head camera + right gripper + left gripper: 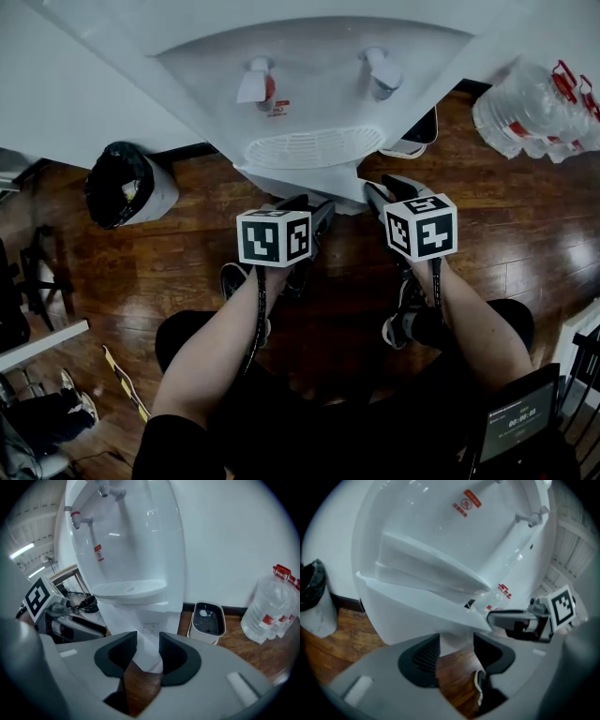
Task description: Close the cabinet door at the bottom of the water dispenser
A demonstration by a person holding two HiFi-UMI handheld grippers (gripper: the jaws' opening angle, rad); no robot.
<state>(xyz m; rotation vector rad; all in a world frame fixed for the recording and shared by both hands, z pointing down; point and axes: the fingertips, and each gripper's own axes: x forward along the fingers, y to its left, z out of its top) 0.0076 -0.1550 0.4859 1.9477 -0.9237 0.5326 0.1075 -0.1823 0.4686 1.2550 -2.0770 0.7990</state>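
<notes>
Currently both grippers sit low in front of the white water dispenser [319, 84], over a wood floor [187, 253]. Left gripper [457, 653]: jaws apart, nothing btwn them, only floor and the dispenser's lower body show thru the gap. Right gripper [147, 656]: jaws apart too but narrower, also empty. The cabinet door [143, 634] is the white panel under the drip tray [314, 147], just ahead of both claws, lined up w/ the right one's gap. Can't tell if it's ajar or flush.

Writing: a red warning label [466, 502] w/ a crossed-circle sign sits under the red-handled tap [257, 82]; text too small to read. The door carries faint grey print, unreadable. Each gripper's cube has black-and-white square markers.

Water bottles [269, 609] w/ red caps and red label bands stand at the right by the wall; wording illegible. A small white tub [207, 619] w/ dark inside is btwn them and the dispenser. A bin w/ black bag [127, 183] sits left. A small screen [518, 422] at lower right shows digits, not legible.
</notes>
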